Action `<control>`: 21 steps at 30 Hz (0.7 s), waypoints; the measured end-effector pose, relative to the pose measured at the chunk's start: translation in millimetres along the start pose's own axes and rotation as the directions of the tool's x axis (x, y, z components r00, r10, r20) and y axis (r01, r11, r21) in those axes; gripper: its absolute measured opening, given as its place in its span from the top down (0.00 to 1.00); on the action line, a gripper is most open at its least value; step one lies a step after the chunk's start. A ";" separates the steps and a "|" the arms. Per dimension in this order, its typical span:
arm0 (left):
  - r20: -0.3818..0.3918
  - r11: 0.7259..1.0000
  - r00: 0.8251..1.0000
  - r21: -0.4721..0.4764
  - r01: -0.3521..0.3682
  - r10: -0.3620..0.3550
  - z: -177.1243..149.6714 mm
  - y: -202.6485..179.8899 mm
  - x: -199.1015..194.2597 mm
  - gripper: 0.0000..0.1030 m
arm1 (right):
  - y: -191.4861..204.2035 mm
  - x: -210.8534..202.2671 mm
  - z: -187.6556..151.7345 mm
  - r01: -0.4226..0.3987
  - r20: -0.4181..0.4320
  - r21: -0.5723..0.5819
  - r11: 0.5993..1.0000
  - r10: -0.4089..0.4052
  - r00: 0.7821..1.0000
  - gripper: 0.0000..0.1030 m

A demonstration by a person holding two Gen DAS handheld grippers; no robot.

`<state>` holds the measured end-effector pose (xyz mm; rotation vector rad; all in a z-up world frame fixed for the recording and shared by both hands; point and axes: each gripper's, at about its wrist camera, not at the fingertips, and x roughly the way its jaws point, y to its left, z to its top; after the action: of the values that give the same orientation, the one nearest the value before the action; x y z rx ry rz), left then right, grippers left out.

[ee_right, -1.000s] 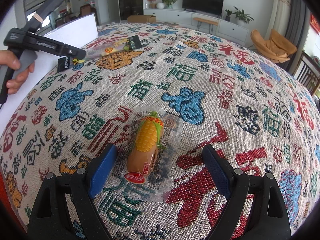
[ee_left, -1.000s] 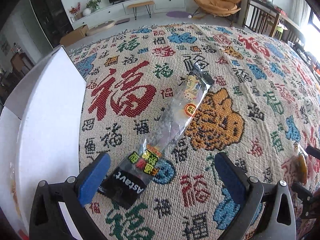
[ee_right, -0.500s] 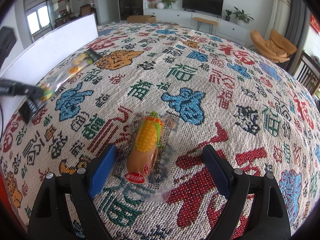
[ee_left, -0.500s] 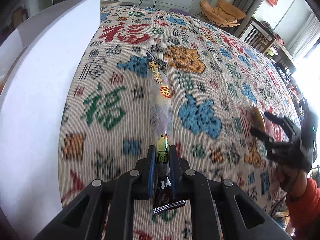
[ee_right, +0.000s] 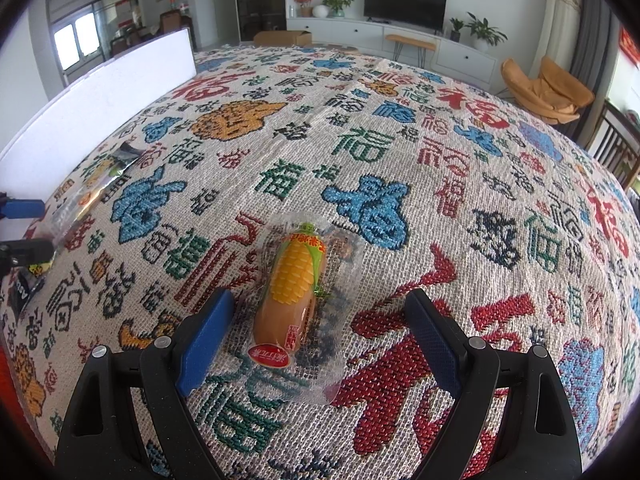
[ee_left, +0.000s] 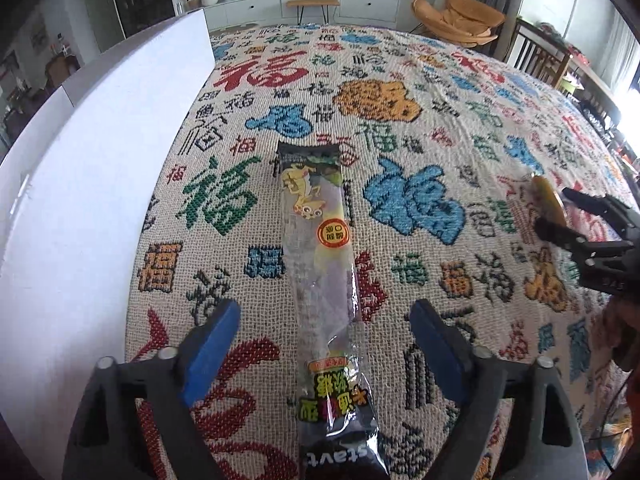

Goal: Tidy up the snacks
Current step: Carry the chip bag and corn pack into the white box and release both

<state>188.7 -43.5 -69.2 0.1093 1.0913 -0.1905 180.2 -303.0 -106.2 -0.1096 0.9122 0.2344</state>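
Your left hand-held gripper (ee_left: 324, 336), jaws just opened, straddles without touching the long clear-and-black plastic snack packet (ee_left: 320, 264) lying flat on the patterned woven surface (ee_left: 440, 120) near the white board (ee_left: 92, 168), while your right hand-held gripper (ee_right: 320, 330) stands wide around the clear-wrapped corn-printed sausage (ee_right: 292, 284).

Big white board (ee_left: 100, 184) is walling off the left edge of the patterned cloth (ee_left: 440, 128); everything right of it is lying wide open, only two flat snack packs sitting there.
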 end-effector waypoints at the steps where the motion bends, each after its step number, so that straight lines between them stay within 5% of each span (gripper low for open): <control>1: 0.048 1.000 0.999 0.003 -0.010 0.009 -4.7 -2.3 -3.4 0.45 | -1.1 -0.4 -0.1 -0.007 0.002 0.005 1.000 0.007 1.000 0.13; 4: 0.083 1.000 0.997 0.005 0.001 -0.001 -13.5 -4.8 -10.8 0.85 | -11.4 -3.6 -0.8 -0.067 0.022 0.050 0.996 0.066 0.998 0.13; 7: 0.094 0.996 0.993 -0.055 0.076 -0.071 -20.8 4.2 -19.3 0.88 | -23.4 -6.3 0.4 -0.146 0.026 0.103 0.984 0.145 0.989 0.12; 13: 0.155 0.981 0.980 -0.131 0.144 -0.123 -29.5 15.1 -37.8 0.89 | -6.2 7.8 35.5 -0.102 -0.181 0.113 0.988 0.122 0.976 0.16; 14: 0.161 0.979 0.978 -0.136 0.152 -0.129 -30.2 15.5 -41.7 0.89 | -1.1 15.8 36.2 -0.060 -0.231 0.090 0.994 0.079 0.970 0.21; 15: 0.172 0.977 0.976 -0.141 0.160 -0.135 -31.3 16.9 -47.1 0.89 | 7.2 16.8 38.5 0.008 -0.241 0.021 1.000 -0.002 0.971 0.45; 16: 0.185 0.974 0.972 -0.146 0.172 -0.143 -32.4 19.1 -52.8 0.89 | 12.9 14.6 41.1 0.006 -0.242 -0.021 1.000 -0.011 0.970 0.56; 19: 0.235 0.963 0.957 -0.167 0.212 -0.169 -34.7 28.3 -75.8 0.89 | 14.0 10.0 43.3 -0.035 -0.285 0.004 0.999 0.035 0.958 0.70; 21: 0.270 0.951 0.944 -0.189 0.243 -0.188 -35.6 35.8 -90.5 0.89 | 11.9 1.8 43.7 -0.055 -0.272 0.032 0.998 0.062 0.960 0.70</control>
<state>124.6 7.0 -5.3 -0.2310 0.8645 -0.2723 212.0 -282.8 -81.0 -0.0939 1.1941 0.2675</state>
